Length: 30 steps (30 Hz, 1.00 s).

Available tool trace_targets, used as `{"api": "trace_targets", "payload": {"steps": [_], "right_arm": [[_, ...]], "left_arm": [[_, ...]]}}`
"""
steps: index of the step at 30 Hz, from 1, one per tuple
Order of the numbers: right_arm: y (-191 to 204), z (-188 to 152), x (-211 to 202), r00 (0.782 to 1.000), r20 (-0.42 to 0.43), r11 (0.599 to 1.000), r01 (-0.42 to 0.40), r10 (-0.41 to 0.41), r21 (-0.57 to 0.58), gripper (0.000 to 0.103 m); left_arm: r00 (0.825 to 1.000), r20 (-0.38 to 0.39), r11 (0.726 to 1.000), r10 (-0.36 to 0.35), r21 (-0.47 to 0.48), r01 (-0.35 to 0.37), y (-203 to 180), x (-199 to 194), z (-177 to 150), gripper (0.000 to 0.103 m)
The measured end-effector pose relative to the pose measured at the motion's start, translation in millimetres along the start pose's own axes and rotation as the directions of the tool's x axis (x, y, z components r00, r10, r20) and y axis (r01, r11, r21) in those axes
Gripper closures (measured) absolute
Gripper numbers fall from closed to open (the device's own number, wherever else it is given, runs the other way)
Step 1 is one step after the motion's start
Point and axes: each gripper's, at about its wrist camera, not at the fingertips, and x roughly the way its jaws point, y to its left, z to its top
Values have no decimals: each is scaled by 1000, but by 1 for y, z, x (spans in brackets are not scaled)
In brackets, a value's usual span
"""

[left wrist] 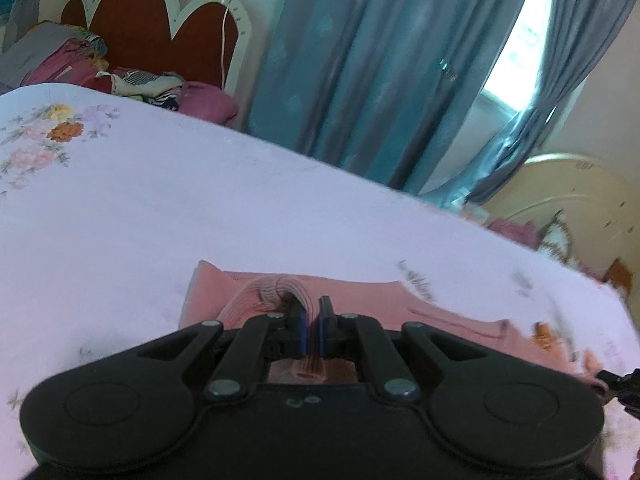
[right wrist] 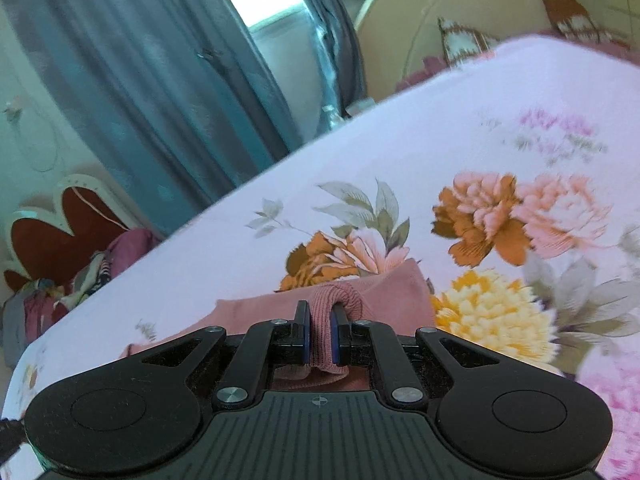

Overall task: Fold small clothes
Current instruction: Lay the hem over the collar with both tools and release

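Two hand-held grippers each pinch part of a small pink garment (left wrist: 248, 292) that lies on a bed covered with a pale floral sheet (left wrist: 160, 208).

In the left wrist view, the left gripper (left wrist: 312, 322) has its fingers drawn in narrow, clamped on a ribbed pink cuff (left wrist: 272, 292) that loops up just ahead of the fingertips and runs back between them. The rest of the garment spreads flat beyond and to both sides of the fingers, further to the right. Far ahead, past the bed's edge, hang blue curtains (left wrist: 360, 60); ahead to the left stands a red and white headboard (left wrist: 152, 20) with a pile of clothes (left wrist: 132, 80) at its foot.

In the right wrist view, the right gripper (right wrist: 320, 328) is likewise nearly closed, gripping a ribbed pink fold (right wrist: 332, 300) that bulges up between and over the fingertips. The garment lies just beyond the fingers and trails off to their left. Large printed flowers (right wrist: 488, 216) on the sheet fill the area ahead and right.
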Motion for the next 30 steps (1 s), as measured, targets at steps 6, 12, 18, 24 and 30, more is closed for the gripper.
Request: {"api": "trace_targets", "payload": {"steps": [6,12,18,24,30], "right_arm": [[-9,4,27,999,-47,1000,9,-9,15,93],[-10,11,21,999,-21,999,-29,29,-44,79],[-7,15,21,999,23,988,-39,42,-150,38],[2,2,38,997,-35,941,-76,68,-330,50],[1,3,57,992,-99,901,-110,75,-420,52]], "left_arm": [[996,-48,996,78,50,-75,2,30,0,81],[997,46,998,60,11,-60,24,2,13,30],[1000,1,982,1,190,-1,21,5,11,30],[994,-105,957,8,290,23,3,43,-2,33],[989,-145,948,-7,314,53,4,61,-2,55]]}}
